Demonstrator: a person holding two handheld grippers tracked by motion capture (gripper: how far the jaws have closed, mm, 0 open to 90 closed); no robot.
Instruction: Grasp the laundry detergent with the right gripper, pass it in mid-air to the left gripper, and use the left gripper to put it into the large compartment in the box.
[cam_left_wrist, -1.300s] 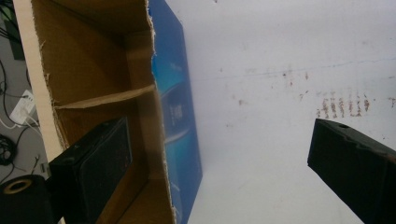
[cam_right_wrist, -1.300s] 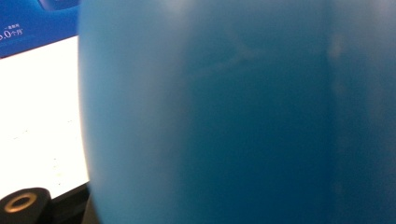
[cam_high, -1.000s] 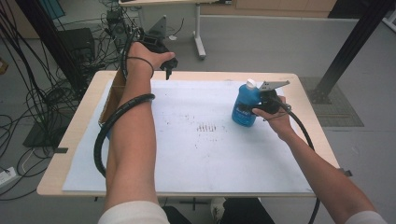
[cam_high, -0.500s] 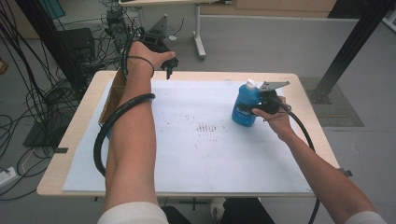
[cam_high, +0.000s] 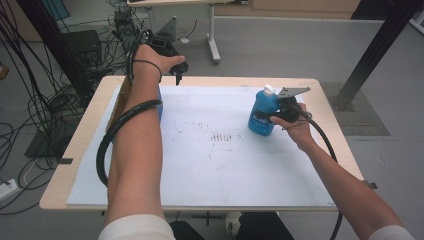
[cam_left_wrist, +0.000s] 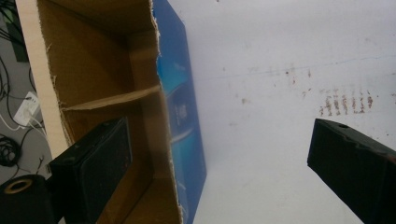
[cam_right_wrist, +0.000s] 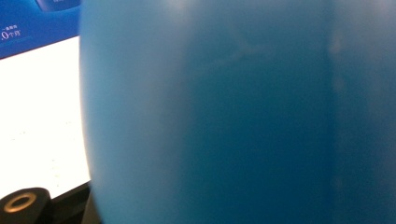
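A blue bottle with a white cap stands on the white sheet at the right. My right gripper is shut on its side. In the right gripper view the bottle sits so close that it hides the jaws. An open cardboard box with a blue printed side lies at the table's left, partly hidden under the person's left forearm. My left gripper hangs over the far left edge, open. In the left gripper view its jaws stand wide apart, the box's blue wall below and between them.
Brown smudges mark the middle of the sheet. The wooden table edge borders the sheet. Tangled cables cover the floor at the left. A black post rises at the right, and another table's leg stands behind.
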